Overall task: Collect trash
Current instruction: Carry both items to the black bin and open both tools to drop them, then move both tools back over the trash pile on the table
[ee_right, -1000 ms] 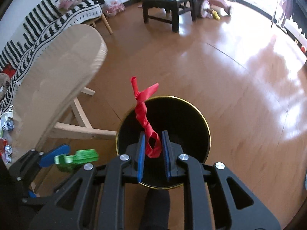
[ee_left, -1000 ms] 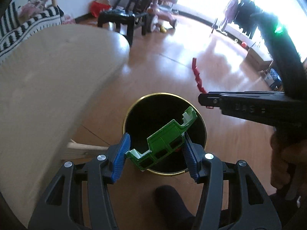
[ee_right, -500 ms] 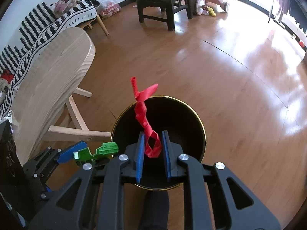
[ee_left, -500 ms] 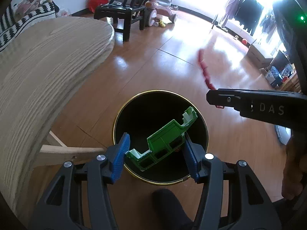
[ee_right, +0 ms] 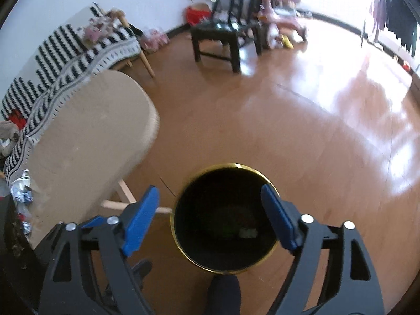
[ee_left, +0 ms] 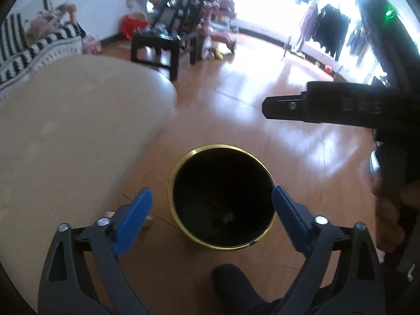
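A black trash bin with a gold rim [ee_left: 199, 155] stands on the wooden floor, seen from above in both views [ee_right: 223, 166]. My left gripper [ee_left: 212, 204] is open and empty, its blue pads spread over the bin's mouth. My right gripper [ee_right: 210, 204] is open and empty above the bin too; its black body shows in the left wrist view [ee_left: 328, 105]. Dim scraps, one greenish [ee_right: 227, 229], lie deep inside the bin. Crumpled foil trash [ee_right: 21, 191] lies at the table's near left end.
A pale round-ended wooden table [ee_left: 65, 120] stands left of the bin, its leg [ee_right: 123, 197] close to the rim. A black chair [ee_right: 223, 29], a pink toy trike [ee_right: 278, 18] and a striped sofa [ee_right: 65, 52] are farther back. My dark-socked foot [ee_left: 233, 281] is just before the bin.
Both grippers have opened. The green plastic piece left my left gripper and the red twisted strip left my right gripper; neither is held now. Both grippers have risen above the bin.
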Tool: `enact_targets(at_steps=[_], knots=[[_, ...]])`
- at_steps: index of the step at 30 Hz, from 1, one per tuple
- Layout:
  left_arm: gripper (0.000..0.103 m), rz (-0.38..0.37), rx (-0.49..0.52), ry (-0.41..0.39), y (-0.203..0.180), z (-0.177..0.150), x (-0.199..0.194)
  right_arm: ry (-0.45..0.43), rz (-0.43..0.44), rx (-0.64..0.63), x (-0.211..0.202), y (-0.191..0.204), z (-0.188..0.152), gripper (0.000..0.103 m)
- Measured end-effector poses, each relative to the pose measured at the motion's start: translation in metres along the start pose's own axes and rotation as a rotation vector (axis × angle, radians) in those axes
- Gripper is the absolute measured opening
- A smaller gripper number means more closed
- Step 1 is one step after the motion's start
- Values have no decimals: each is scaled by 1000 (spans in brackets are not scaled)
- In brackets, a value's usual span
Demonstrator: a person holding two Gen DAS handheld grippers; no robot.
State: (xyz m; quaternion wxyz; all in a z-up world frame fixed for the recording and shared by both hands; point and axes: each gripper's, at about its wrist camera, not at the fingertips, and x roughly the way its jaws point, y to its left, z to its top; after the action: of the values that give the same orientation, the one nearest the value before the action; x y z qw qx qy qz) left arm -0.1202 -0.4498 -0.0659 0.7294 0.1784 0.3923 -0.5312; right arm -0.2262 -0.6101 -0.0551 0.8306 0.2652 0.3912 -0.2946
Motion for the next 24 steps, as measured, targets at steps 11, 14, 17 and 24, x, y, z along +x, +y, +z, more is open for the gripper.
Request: enact_targets(at_steps=[11, 14, 17, 24], knots=[[96, 310, -189, -122, 144, -50, -158, -74, 221, -236, -29, 184, 4, 89], [96, 387, -265, -139, 185, -73, -195, -45, 301, -313, -24, 247, -4, 89], [96, 492, -345, -157, 230, -104, -237, -24, 371, -389, -20, 311, -20, 89], [96, 631, -515, -149, 308, -177, -300, 16, 476, -600, -12, 429, -72, 89]])
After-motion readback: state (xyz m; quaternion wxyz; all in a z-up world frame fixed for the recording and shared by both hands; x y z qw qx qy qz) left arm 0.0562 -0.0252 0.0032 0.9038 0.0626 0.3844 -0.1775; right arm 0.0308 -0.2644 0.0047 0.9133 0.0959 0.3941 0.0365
